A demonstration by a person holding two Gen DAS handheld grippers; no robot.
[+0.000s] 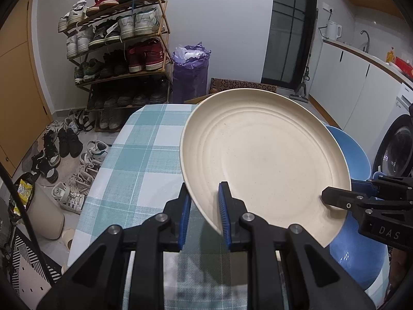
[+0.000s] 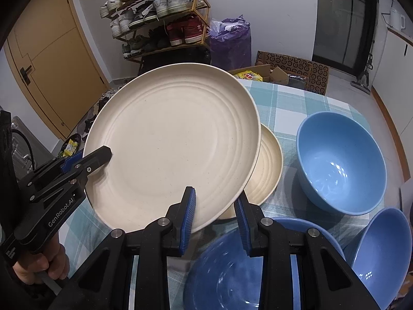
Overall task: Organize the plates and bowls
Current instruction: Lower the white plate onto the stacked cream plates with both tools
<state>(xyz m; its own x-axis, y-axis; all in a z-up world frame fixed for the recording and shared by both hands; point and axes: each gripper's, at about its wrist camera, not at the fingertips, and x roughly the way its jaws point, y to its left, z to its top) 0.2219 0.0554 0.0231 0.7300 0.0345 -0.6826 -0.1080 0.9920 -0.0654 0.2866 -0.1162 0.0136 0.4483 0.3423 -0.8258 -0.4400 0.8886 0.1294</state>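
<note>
Above the desk [image 2: 296, 98], both left tongs [image 1: 204, 206] and right tongs [image 2: 215, 217] clamp the cream plate's [image 2: 170, 139] rim; lower it level, centred over the second plate [image 2: 268, 165], releasing together.

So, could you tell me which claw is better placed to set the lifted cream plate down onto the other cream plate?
Probably the right: both claws grip the lifted plate, but the right claw sits beside the resting plate, while the left claw holds the far rim.
</note>
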